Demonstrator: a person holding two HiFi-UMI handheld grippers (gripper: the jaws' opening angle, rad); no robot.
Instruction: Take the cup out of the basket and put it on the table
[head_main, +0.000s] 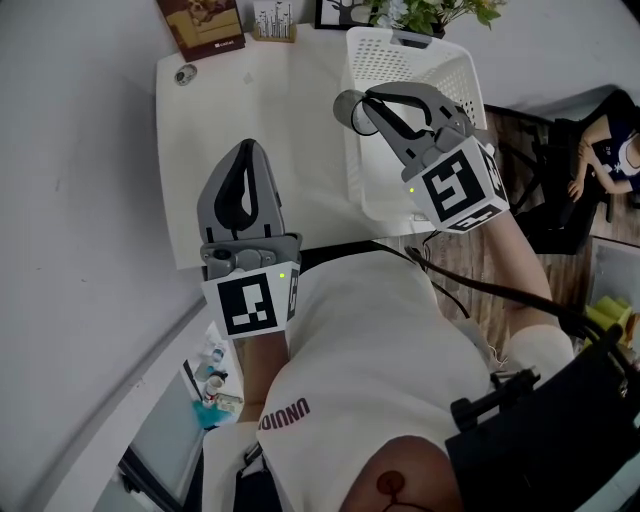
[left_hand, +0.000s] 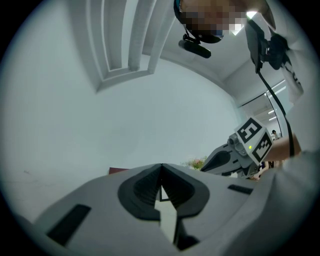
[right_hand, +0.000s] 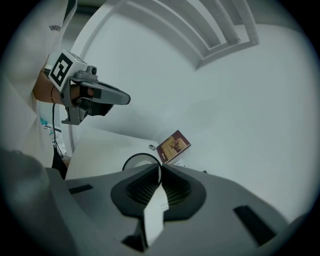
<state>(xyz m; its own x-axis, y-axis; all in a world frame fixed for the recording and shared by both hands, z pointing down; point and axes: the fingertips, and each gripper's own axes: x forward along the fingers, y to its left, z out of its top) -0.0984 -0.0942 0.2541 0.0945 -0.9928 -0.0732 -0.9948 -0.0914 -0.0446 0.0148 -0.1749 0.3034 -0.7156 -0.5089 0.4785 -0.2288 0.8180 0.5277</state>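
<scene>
My right gripper (head_main: 368, 106) is shut on the wall of a grey cup (head_main: 349, 108) and holds it in the air by the left rim of the white basket (head_main: 440, 70). In the right gripper view the cup's dark rim (right_hand: 136, 161) shows just beyond the closed jaw tips of the right gripper (right_hand: 160, 170). The left gripper (head_main: 246, 160) hovers over the near part of the white table (head_main: 210, 150), shut with nothing in it. In its own view the left gripper (left_hand: 161, 169) points up at a wall, and the right gripper (left_hand: 235, 152) shows at the right.
At the table's far edge lie a brown book (head_main: 200, 25), a small round object (head_main: 185, 73), a small card stand (head_main: 273, 22) and a plant (head_main: 430, 12). The basket stands at the table's right edge. A seated person (head_main: 605, 150) is at far right.
</scene>
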